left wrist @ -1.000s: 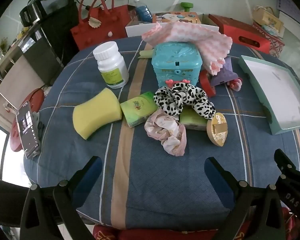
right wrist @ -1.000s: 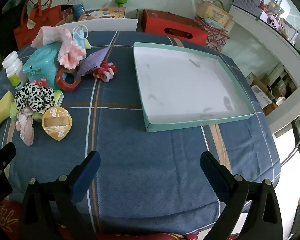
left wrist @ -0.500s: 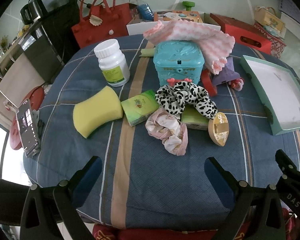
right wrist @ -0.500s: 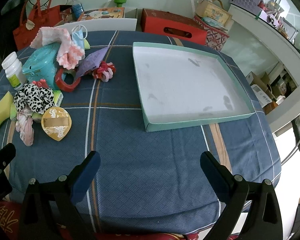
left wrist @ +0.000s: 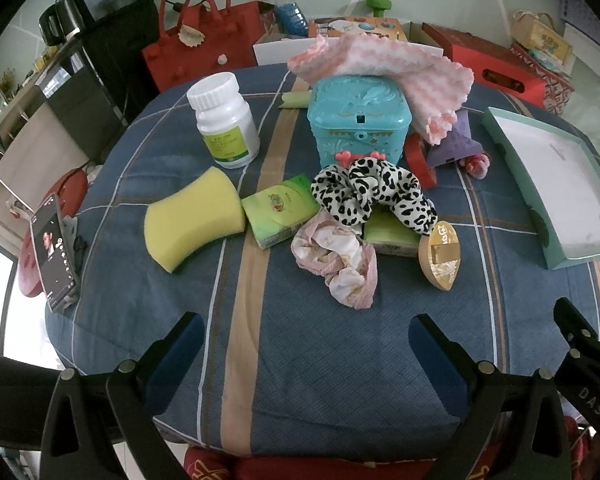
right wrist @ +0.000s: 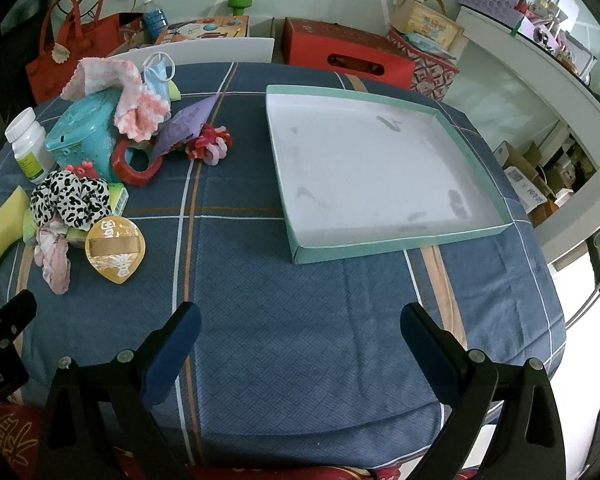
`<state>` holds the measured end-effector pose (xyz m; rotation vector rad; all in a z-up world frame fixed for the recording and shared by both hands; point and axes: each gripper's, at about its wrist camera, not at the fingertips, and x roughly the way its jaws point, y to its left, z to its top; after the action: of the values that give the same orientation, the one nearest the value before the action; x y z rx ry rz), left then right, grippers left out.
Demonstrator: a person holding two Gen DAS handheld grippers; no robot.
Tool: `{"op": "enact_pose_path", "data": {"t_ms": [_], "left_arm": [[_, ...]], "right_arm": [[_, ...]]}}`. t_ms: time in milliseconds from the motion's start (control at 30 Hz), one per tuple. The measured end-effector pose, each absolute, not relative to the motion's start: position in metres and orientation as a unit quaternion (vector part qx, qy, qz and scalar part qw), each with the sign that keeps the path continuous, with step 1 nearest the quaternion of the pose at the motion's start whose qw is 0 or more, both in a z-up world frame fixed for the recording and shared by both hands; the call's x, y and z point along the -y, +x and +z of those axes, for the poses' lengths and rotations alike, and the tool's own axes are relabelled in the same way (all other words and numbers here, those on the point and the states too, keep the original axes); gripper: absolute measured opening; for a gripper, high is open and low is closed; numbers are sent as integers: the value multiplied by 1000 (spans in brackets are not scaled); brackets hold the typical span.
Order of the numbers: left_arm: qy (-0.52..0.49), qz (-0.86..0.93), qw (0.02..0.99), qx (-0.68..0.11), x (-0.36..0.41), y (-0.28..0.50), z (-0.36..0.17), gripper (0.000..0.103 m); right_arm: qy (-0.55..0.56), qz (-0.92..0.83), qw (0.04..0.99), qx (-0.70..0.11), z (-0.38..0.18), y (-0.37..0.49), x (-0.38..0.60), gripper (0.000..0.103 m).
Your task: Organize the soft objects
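Little has shifted — both grippers, left gripper (left wrist: 306,338) and right gripper (right wrist: 300,330), hover with jaws apart over the surface (right wrist: 300,300), soft scrunchies (left wrist: 374,194) clustered left, the tray (right wrist: 380,168) empty, ready to receive them.

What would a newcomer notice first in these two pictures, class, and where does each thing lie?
Probably the heap of bright things left of the table's middle: a teal box with a pink-and-white cloth draped over it, a black-and-white spotted scrunchie in front, and a yellow sponge further left. Next, the wide shallow tray to the right, with nothing in it.
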<state>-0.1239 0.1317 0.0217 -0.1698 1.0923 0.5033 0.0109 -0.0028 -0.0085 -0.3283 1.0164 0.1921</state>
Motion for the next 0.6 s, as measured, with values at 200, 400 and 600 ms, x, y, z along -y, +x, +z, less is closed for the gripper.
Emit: {"op": "enact_pose_path", "data": {"t_ms": [200, 400, 600], "left_arm": [[-80, 237, 820, -516, -133, -123, 21, 103], [-80, 237, 818, -518, -134, -123, 20, 103], [-82, 238, 817, -519, -135, -123, 19, 103]], "right_arm": [[-156, 92, 856, -484, -9, 11, 2, 100], [-155, 92, 856, -484, -9, 11, 2, 100], [-155, 92, 856, -484, -9, 11, 2, 100]]}}
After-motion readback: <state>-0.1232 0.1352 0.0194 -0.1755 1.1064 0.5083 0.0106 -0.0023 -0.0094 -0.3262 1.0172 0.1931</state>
